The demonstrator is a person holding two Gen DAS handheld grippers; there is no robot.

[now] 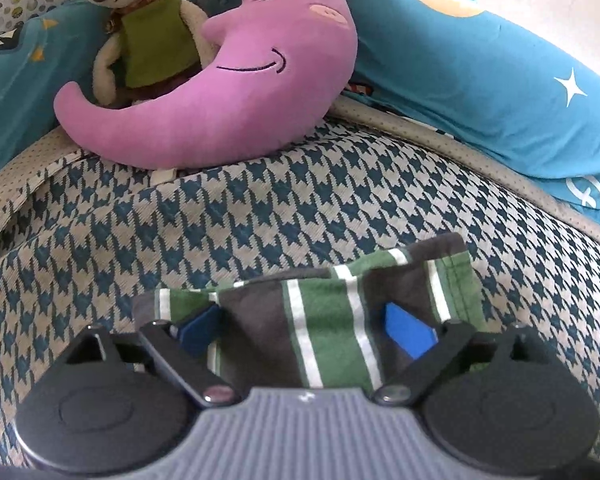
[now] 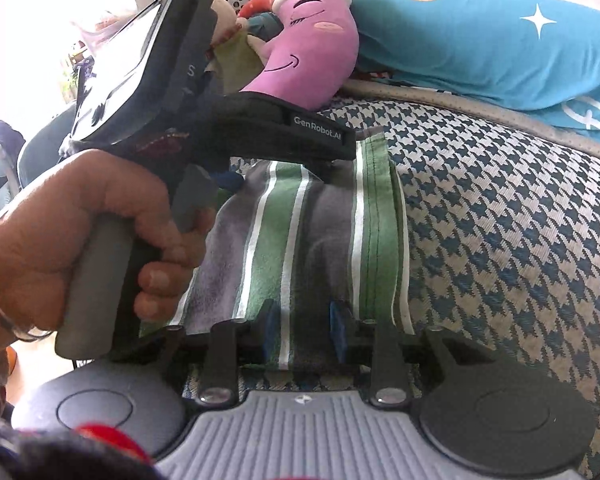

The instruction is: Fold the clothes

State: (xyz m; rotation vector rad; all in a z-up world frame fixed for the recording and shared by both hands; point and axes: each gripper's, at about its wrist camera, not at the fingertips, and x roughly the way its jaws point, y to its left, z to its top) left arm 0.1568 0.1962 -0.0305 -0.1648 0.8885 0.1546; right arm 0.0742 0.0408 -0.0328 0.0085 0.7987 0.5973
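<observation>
While the striped cloth (image 2: 320, 240) lies folded on the houndstooth cover (image 2: 500, 220), below the moon pillow (image 1: 240, 80), both grippers, left (image 1: 308, 328) and right (image 2: 304, 332), straddle it spread; soft, light, probably best pinched at the hem.

Both fisheye views are bright with soft daylight, and straight lines bow strongly toward dark, vignetted corners. In the right wrist view a window area (image 2: 40, 8) at upper left is blown out to white glare, and the hand (image 2: 84, 236) near it looks slightly soft. The houndstooth cover (image 1: 260, 216) is evenly lit, with only faint shadows under the moon plush (image 1: 236, 92).
</observation>
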